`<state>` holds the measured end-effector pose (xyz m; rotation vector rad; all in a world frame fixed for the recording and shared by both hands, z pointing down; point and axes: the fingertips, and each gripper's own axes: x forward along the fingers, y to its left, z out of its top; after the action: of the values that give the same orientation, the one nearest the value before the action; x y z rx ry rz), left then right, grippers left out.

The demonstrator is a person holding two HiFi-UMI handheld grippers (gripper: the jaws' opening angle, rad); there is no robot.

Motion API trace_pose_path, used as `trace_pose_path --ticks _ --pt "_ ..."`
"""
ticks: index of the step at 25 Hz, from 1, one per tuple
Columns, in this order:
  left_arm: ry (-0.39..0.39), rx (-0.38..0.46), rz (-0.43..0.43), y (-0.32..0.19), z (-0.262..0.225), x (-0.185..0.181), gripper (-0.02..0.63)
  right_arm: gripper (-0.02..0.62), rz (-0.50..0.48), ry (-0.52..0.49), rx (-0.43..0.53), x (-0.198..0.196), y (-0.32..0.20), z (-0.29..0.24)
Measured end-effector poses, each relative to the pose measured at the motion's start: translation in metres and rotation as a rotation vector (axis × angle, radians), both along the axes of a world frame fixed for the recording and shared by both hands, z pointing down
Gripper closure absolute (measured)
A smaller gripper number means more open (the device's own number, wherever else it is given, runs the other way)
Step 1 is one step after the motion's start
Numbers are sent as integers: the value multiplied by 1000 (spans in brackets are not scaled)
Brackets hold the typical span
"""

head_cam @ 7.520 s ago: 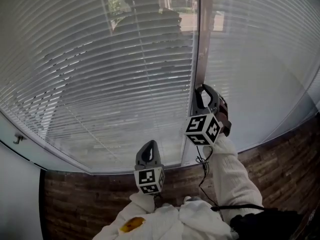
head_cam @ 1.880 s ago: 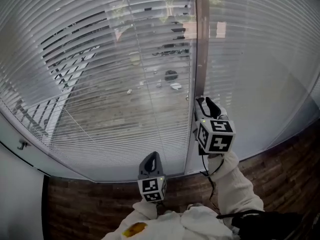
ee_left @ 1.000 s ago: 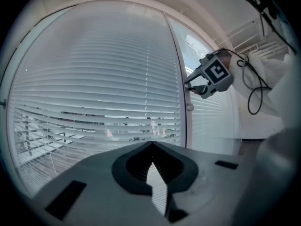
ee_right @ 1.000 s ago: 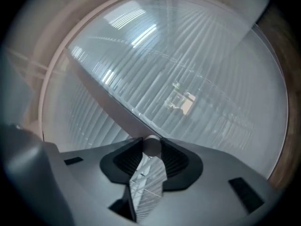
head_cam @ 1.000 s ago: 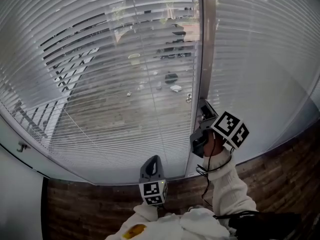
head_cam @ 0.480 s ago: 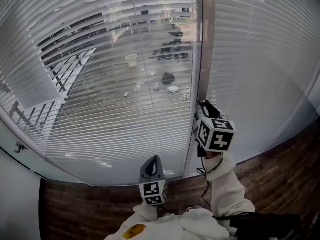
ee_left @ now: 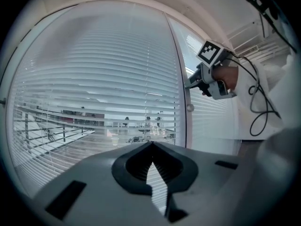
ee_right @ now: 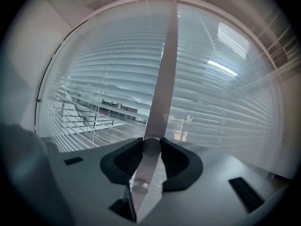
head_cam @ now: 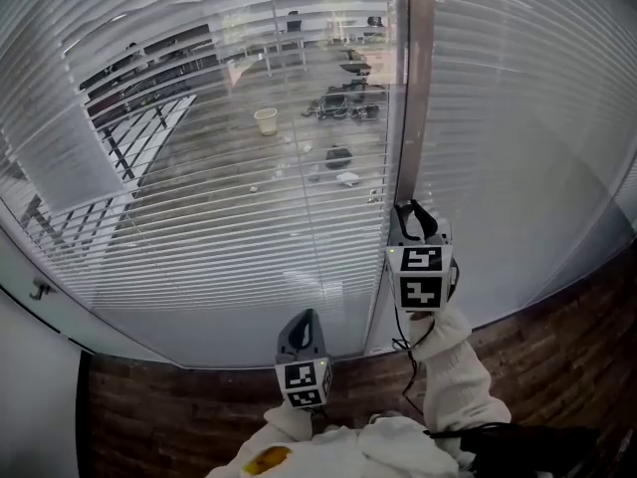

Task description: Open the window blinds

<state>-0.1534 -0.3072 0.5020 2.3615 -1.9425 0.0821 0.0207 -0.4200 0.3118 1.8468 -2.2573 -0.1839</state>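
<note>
blinds (head_cam: 249, 167) stand tilted open left of the window post (head_cam: 416, 88); right claw (head_cam: 408, 209) pinches their wand (ee_right: 146, 166) beside it; left claw (head_cam: 302, 319), pressed together, hangs lower near brick wall (head_cam: 169, 416).

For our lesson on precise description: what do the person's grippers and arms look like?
The left gripper and right gripper are grey, with dark ribbed jaws tapering to a point. Each carries a white cube printed with black square markers. The sleeves are white, and a thin black cable trails by the right one.
</note>
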Motion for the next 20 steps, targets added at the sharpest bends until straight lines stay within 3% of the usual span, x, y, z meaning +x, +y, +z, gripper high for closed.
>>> trace_pose_path --ticks 8,20 --pt "0 1 -12 1 0 -2 606 465 1 188 56 -3 4 0" --pt "0 2 -48 3 0 -7 606 465 -13 309 113 -6 4 2"
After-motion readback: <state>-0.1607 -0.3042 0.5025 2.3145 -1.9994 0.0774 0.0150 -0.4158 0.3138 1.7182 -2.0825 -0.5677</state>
